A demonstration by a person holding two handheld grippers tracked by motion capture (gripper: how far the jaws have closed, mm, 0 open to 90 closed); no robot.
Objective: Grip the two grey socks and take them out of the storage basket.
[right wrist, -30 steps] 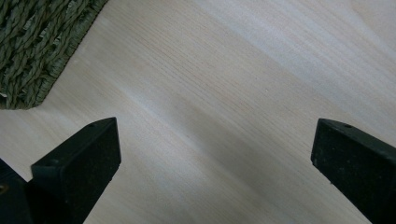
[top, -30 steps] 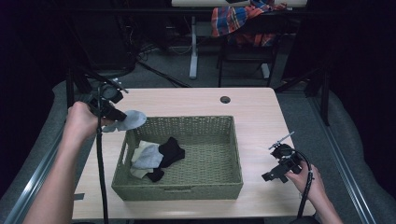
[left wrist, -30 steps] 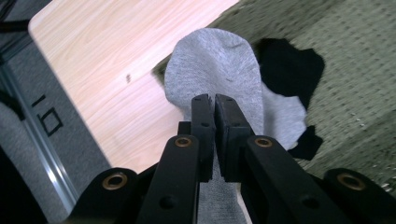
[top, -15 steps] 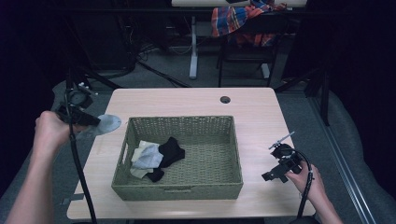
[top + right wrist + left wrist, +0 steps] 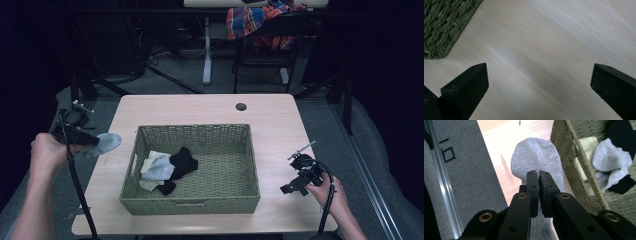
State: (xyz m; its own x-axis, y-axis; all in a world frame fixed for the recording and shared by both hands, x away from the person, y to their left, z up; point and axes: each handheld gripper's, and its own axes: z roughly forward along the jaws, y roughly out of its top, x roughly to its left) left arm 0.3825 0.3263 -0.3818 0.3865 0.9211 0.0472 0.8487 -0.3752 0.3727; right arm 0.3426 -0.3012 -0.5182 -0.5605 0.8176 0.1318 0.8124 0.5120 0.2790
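My left gripper [image 5: 86, 141] is shut on a grey sock [image 5: 104, 144] and holds it over the table's left edge, left of the green woven basket [image 5: 200, 200]. In the left gripper view the sock [image 5: 536, 157] hangs beyond the closed jaws, with the gripper [image 5: 538, 173] pinching its cloth beside the basket wall [image 5: 571, 157]. Inside the basket lie a black sock [image 5: 181, 165], a light grey sock [image 5: 159, 166] and a cream one [image 5: 152, 155]. My right gripper [image 5: 292, 187] rests open over bare table right of the basket; its view shows the wide-apart jaws [image 5: 537, 82] with nothing between them.
The wooden table [image 5: 210, 110] has a dark round grommet [image 5: 241, 106] near its far edge. A basket corner [image 5: 441, 27] sits upper left in the right gripper view. Grey floor [image 5: 461, 170] lies past the table's left edge. A chair with plaid cloth [image 5: 265, 22] stands behind.
My left gripper has carried the grey sock leftward, away from the basket's far left corner out to the table's left edge. The right gripper has stayed still.
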